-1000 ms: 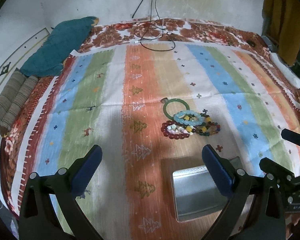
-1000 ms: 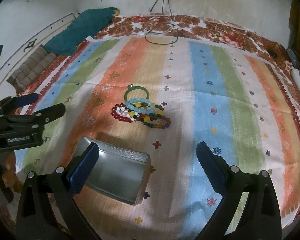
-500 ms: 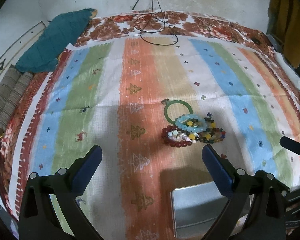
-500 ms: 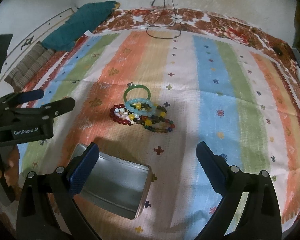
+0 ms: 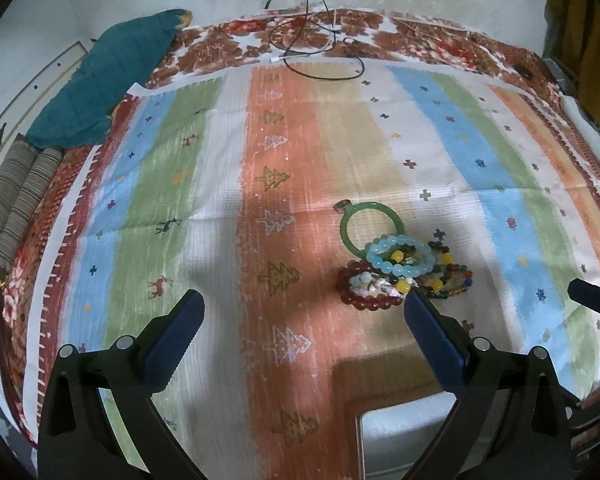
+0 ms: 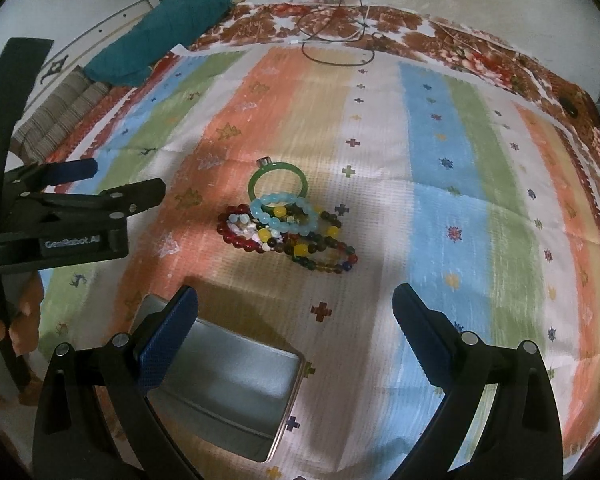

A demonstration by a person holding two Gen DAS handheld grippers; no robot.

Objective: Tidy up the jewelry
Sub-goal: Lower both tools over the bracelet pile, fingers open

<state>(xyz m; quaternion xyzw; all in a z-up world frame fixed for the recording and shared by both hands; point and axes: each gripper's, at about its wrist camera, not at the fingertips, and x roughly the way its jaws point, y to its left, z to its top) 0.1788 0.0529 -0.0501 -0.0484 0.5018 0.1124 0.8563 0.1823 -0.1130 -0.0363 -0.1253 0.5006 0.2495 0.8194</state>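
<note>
The left gripper (image 5: pixel 302 312) has moved nearer the bracelets (image 6: pixel 286 228); both grippers' fingers gape, holding nothing; the tin (image 6: pixel 236 384) sits empty.

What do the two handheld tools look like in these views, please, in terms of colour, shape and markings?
Both the left tool and right tool have matte black angular arms with silver rivets, each ending in a blue textured pad. From the right wrist view, the left tool's side reads "GenRobot.AI" in pale lettering. Bare fingers grip its handle; no sleeve shows.
</note>
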